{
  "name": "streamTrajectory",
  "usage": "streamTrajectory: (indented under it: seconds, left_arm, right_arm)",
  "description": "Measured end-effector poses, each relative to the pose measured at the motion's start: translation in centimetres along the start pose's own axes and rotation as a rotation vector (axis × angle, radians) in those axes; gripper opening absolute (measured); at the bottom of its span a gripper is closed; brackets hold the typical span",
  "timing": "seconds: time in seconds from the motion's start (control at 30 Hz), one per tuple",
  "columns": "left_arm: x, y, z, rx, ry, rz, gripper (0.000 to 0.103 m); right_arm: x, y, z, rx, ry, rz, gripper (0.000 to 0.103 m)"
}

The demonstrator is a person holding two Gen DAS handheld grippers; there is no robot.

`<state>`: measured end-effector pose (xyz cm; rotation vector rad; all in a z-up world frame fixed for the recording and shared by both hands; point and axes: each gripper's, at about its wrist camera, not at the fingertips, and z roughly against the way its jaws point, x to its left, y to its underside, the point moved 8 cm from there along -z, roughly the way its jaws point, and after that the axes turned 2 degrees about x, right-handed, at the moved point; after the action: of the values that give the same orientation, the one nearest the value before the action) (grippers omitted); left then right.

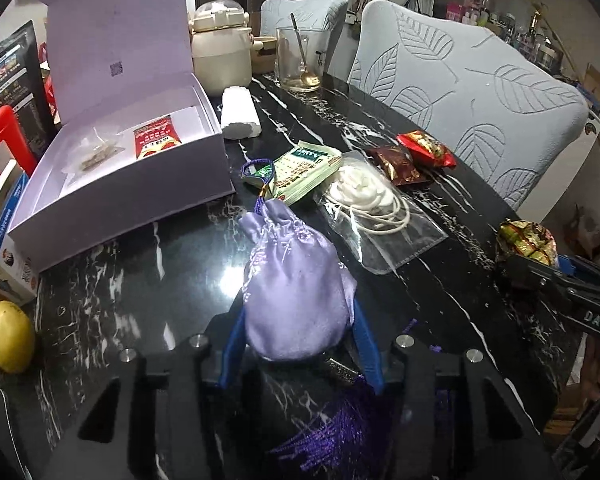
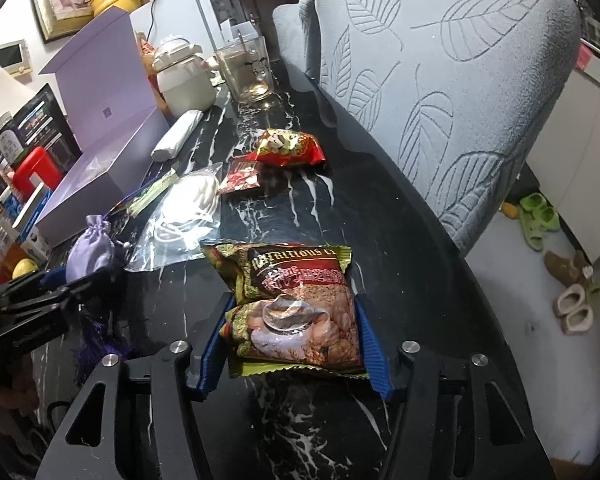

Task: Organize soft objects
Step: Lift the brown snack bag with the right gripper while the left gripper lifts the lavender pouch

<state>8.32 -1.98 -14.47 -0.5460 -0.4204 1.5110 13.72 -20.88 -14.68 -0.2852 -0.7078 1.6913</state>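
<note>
My left gripper (image 1: 296, 312) is shut on a lilac satin drawstring pouch (image 1: 296, 280) with a purple tassel (image 1: 332, 432), just above the black marble table (image 1: 140, 288). My right gripper (image 2: 292, 320) is shut on a green-edged cereal snack packet (image 2: 296, 304); it also shows in the left wrist view (image 1: 528, 240). An open lilac box (image 1: 112, 168) stands to the left, holding a red sachet (image 1: 156, 142) and a clear bag (image 1: 96, 152). On the table lie a green sachet stack (image 1: 304, 172), a bagged white cord (image 1: 364, 200), a brown packet (image 1: 400, 164) and a red packet (image 1: 426, 148).
A white roll (image 1: 240, 114), a cream kettle (image 1: 220, 56) and a glass with a spoon (image 1: 300, 60) stand at the far end. A lemon (image 1: 8, 336) and boxes (image 1: 8, 240) crowd the left edge. Grey leaf-pattern chairs (image 1: 472, 100) line the right side.
</note>
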Motion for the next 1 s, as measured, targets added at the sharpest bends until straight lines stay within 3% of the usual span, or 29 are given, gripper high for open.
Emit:
streamTrajectory:
  seconds: [0.43, 1.0]
  left_arm:
    - [0.5, 2.1, 3.6, -0.028, 0.021, 0.024, 0.048]
    - [5.0, 5.8, 9.7, -0.105, -0.037, 0.116, 0.048]
  right_arm:
    - [2.0, 1.2, 1.6, -0.006, -0.045, 0.005, 0.054]
    - [10.0, 3.8, 3.7, -0.009, -0.184, 0.11, 0.054]
